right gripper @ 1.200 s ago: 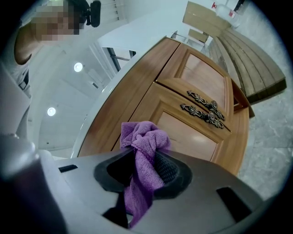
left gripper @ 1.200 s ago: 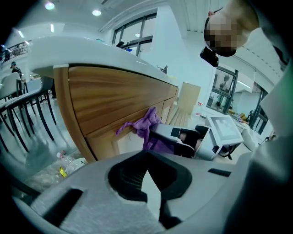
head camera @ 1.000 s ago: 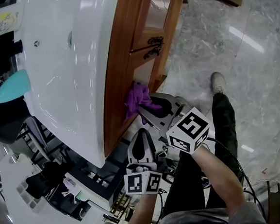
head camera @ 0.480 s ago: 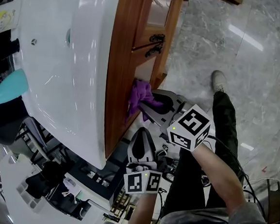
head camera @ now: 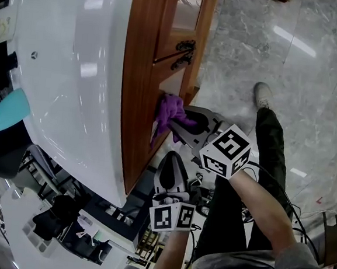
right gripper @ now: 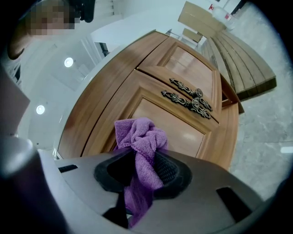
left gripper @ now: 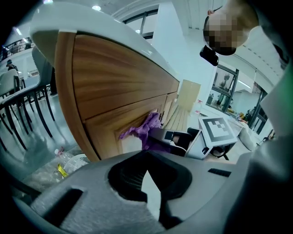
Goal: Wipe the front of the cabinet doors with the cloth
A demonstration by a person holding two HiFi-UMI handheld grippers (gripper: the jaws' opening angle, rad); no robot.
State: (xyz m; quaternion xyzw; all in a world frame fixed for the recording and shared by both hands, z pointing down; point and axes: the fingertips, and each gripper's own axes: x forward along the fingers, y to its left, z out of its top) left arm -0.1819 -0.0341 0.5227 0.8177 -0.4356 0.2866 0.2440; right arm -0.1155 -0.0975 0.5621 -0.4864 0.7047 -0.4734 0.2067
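Wiping is seemingly progressing: right gripper (right gripper: 142, 170) is pressing its clamped purple cloth (right gripper: 140, 139) on the mid-frame cabinet door (right gripper: 171, 124), left gripper (left gripper: 147, 183) is idling closed and empty, and the upper-right door (right gripper: 192, 67) is likely waiting.

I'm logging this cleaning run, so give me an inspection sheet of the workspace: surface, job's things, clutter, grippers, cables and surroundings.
Surface: brown wooden cabinet doors with dark ornate metal handles, under a glossy white basin counter.
Job's things: bunched purple microfibre cloth against the door front.
Clutter: teal plastic container on the counter; clear plastic bottle on the floor.
Grippers: right gripper shut on the cloth; left gripper shut, empty, off the doors.
Cables: thin dark cable by the person's leg.
Surroundings: polished grey stone floor; black chairs.
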